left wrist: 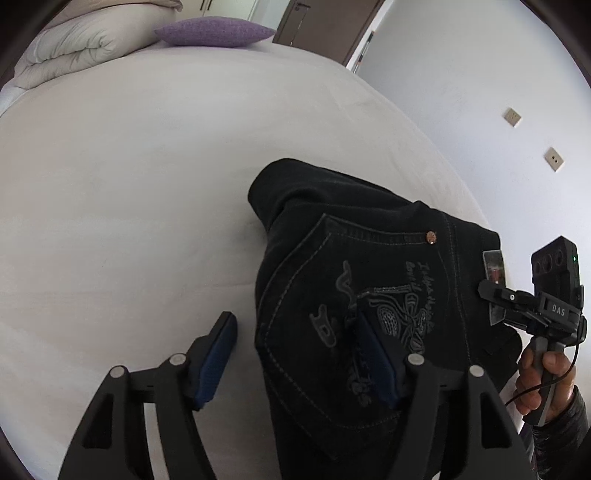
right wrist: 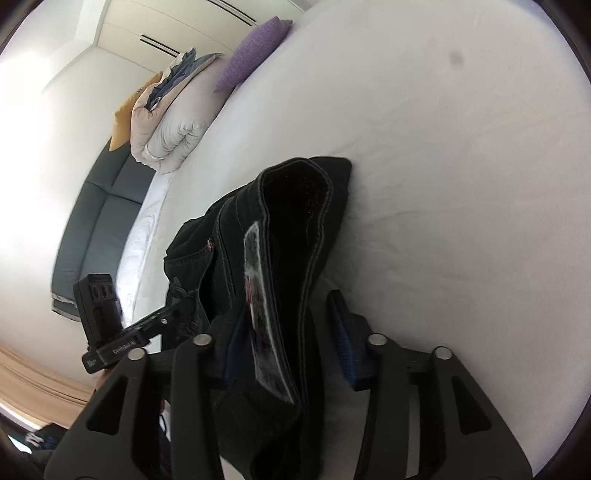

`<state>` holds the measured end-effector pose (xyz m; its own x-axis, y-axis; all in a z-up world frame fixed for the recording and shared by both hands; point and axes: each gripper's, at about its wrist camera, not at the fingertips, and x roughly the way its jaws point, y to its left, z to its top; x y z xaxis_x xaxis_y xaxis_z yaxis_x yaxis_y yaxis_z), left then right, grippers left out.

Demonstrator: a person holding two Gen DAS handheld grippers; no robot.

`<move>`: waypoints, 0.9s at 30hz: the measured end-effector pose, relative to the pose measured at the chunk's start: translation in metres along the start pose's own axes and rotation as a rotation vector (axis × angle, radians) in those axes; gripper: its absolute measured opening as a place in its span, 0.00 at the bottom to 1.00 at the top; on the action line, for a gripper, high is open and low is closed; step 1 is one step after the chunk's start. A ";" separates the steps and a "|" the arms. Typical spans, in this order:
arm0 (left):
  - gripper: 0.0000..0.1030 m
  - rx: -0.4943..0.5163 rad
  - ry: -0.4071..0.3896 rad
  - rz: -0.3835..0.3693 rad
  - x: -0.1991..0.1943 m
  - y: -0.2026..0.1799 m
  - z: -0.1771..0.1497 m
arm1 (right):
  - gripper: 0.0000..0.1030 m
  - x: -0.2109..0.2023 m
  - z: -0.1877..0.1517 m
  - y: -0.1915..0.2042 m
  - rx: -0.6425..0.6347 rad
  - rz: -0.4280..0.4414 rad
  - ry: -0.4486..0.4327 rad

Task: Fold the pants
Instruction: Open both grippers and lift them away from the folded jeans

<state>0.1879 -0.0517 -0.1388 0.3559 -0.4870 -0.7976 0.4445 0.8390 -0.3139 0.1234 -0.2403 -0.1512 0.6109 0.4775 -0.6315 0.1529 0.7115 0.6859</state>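
Fingers first: on my left gripper [left wrist: 295, 360] the two blue pads stand apart, one pad [left wrist: 216, 360] over bare sheet and the other over the back pocket of the pants, with nothing pinched between them. My right gripper [right wrist: 286, 338] is spread as well; the waistband end of the pants rises up between its pads, the left pad partly hidden behind the cloth and the right pad [right wrist: 343, 341] clear of it, so I read it as not clamped. Going by size, the bed [left wrist: 129, 203] fills most of both views, its white sheet smooth with a few shallow creases. On it, near the edge closest to me, lie the black pants [left wrist: 369, 295], folded into a thick bundle with the stitched back pocket facing up and a copper rivet [left wrist: 430, 236] at the pocket corner. At the head of the bed I see a rolled white duvet [right wrist: 173, 136] and a purple pillow [left wrist: 214, 31]. From the left wrist view the hand [left wrist: 546, 380] gripping the right gripper's handle shows at the right edge. A small label [right wrist: 258, 295] sits inside the waistband.
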 end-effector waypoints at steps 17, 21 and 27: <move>1.00 0.173 -0.648 0.610 -0.216 -0.106 -0.075 | 1.00 -0.192 -0.113 0.191 -0.531 -0.494 -0.744; 1.00 0.099 -0.650 0.567 -0.253 -0.124 -0.086 | 1.00 -0.221 -0.131 0.224 -0.548 -0.532 -0.776; 1.00 0.071 -0.610 0.567 -0.269 -0.146 -0.101 | 1.00 -0.233 -0.154 0.247 -0.426 -0.531 -0.651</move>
<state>-0.0555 -0.0183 0.0700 0.9147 -0.0586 -0.3999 0.1075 0.9891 0.1010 -0.1014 -0.0964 0.1097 0.8767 -0.2538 -0.4085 0.3174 0.9435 0.0950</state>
